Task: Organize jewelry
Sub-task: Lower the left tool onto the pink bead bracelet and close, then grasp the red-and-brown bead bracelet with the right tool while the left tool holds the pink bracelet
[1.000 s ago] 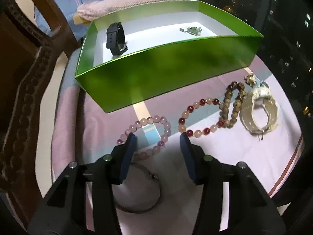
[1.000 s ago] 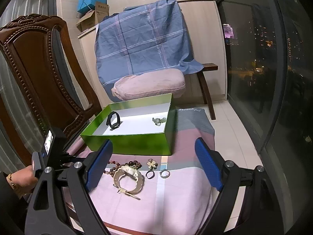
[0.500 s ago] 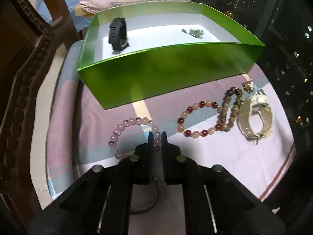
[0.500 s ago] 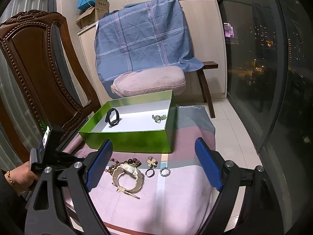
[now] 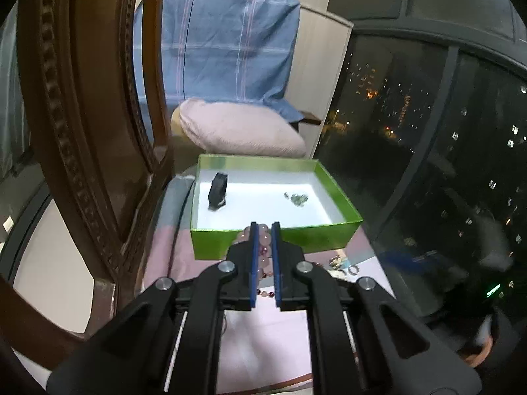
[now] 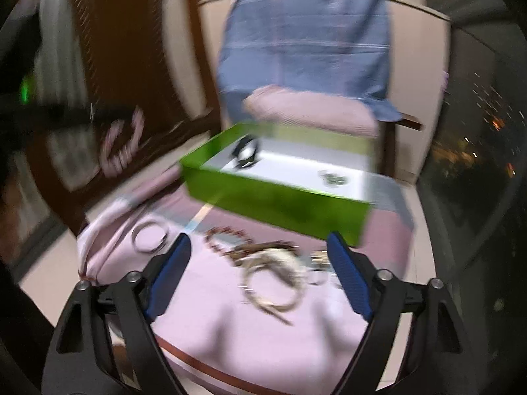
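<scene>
Our left tool (image 5: 263, 230) is clamped on the pink bead bracelet (image 5: 263, 239), lifted just short of the green box (image 5: 329, 235) near wall. We should clear that wall before letting go, setting the beads between the black watch (image 5: 217, 191) and the small green trinket (image 5: 296, 198). Our right tool (image 6: 260, 256), jaws apart and just narrowing with nothing gripped, hovers over the cream watch (image 6: 273, 283) on the pink cloth (image 6: 214, 312).

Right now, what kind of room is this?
Probably a room in a high-rise home at night. A carved wooden chair, a pink pillow and a big window showing city lights suggest it.
</scene>
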Demonstrator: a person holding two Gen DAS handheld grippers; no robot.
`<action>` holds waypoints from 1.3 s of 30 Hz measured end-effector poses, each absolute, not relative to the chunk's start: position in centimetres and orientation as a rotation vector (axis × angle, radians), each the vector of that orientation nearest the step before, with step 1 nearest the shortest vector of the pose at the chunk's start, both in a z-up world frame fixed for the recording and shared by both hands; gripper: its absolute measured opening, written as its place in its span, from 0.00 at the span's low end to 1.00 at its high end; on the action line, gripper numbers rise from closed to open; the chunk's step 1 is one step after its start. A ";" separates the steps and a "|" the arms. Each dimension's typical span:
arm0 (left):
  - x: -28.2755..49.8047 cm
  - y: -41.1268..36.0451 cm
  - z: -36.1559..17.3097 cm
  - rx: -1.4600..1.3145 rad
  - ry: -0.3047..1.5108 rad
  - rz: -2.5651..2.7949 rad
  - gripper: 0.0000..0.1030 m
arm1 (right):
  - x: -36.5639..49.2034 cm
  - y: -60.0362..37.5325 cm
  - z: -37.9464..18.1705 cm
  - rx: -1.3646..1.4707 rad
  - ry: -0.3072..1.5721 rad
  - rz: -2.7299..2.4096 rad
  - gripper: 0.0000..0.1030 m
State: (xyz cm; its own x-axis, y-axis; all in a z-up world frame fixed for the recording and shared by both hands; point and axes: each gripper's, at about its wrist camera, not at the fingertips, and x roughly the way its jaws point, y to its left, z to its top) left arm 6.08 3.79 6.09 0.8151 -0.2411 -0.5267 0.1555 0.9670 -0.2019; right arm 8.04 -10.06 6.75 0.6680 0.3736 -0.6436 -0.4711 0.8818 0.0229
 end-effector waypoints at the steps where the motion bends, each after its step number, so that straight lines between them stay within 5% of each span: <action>1: 5.9 3.8 6.1 -0.146 0.587 -0.220 0.07 | 8.6 -8.8 6.1 -0.178 0.723 0.494 0.61; 8: 5.9 5.1 5.8 -0.163 0.591 -0.215 0.07 | 12.5 -5.4 1.7 -0.162 0.941 0.530 0.27; 18: 6.3 5.8 5.5 -0.180 0.597 -0.226 0.07 | 13.7 -4.7 -0.2 -0.198 0.998 0.490 0.16; 22: 6.5 5.9 5.3 -0.179 0.603 -0.227 0.07 | 14.0 -5.1 0.0 -0.196 0.994 0.478 0.00; 30: 6.6 6.1 5.1 -0.181 0.611 -0.221 0.07 | 12.4 -8.3 5.5 -0.042 0.824 0.542 0.00; 34: 6.8 5.8 4.8 -0.182 0.623 -0.222 0.07 | 12.8 -10.2 6.1 0.016 0.803 0.517 0.01; 36: 6.8 5.6 4.8 -0.178 0.623 -0.226 0.07 | 13.7 -10.8 5.5 -0.019 0.821 0.458 0.12; 38: 6.7 5.3 4.8 -0.169 0.623 -0.230 0.07 | 14.5 -11.5 5.2 -0.088 0.825 0.389 0.61; 39: 6.7 5.3 4.8 -0.167 0.624 -0.230 0.07 | 14.7 -12.0 5.0 -0.095 0.832 0.372 0.64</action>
